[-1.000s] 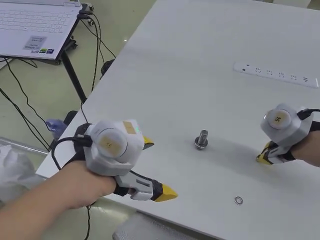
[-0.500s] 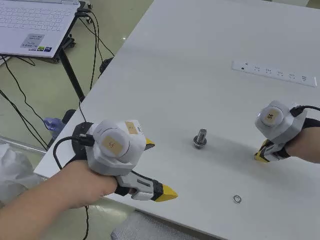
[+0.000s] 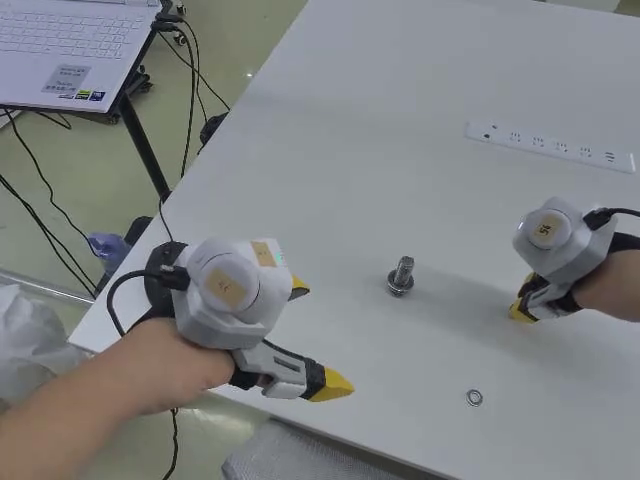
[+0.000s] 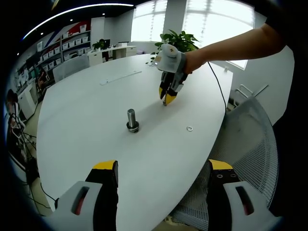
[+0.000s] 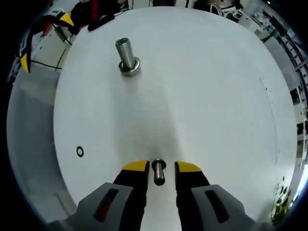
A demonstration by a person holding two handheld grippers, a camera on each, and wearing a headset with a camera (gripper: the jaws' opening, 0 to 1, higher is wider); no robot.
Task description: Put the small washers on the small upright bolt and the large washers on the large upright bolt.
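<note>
We see the washer [image 5: 80, 151] at 9 o'clock of our right gripper [image 5: 162, 166], jaws apart astride the small bolt [image 5: 158, 174]; left gripper [image 4: 163, 165] gapes farther off.

White table [image 3: 400, 130], pwr strip [image 3: 550, 147] on it; laptop [image 3: 70, 50] on stand at left, cables [image 3: 40, 200] on floor; mesh chair [image 4: 255, 159]

Nothing legible tbh. Stickers [image 3: 72, 82] on the laptop [image 3: 60, 40] left of the table [image 3: 400, 120] are too tiny, and the marks [image 3: 228, 290] on the left gripper [image 3: 316, 337] and right gripper [image 3: 522, 310] caps are blurry.
</note>
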